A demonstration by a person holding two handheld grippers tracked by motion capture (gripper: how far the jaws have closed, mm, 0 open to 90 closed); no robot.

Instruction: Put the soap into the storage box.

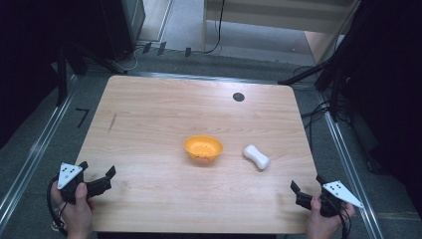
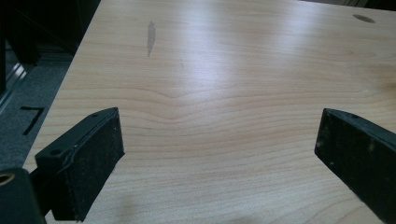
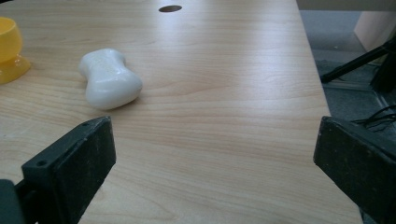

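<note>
An orange bowl (image 1: 203,149) stands upright near the middle of the wooden table (image 1: 164,104); its edge shows at the left of the right gripper view (image 3: 9,49). To its right lies a white bone-shaped object (image 1: 256,157) (image 3: 109,79) on its side, a short gap from the bowl. My left gripper (image 1: 97,170) (image 2: 219,149) hovers at the table's near left corner, open, with bare wood between its jaws. Near the right front corner my right gripper (image 1: 307,183) (image 3: 215,158) is open too, and the white object lies ahead and to the left of it.
A small dark round hole (image 1: 239,96) (image 3: 170,8) sits in the table's far side. A dark streak (image 1: 113,122) (image 2: 151,36) marks the wood at the left. Metal rails (image 1: 30,159), cables (image 1: 318,112) and stand legs (image 1: 303,75) surround the table on the grey floor.
</note>
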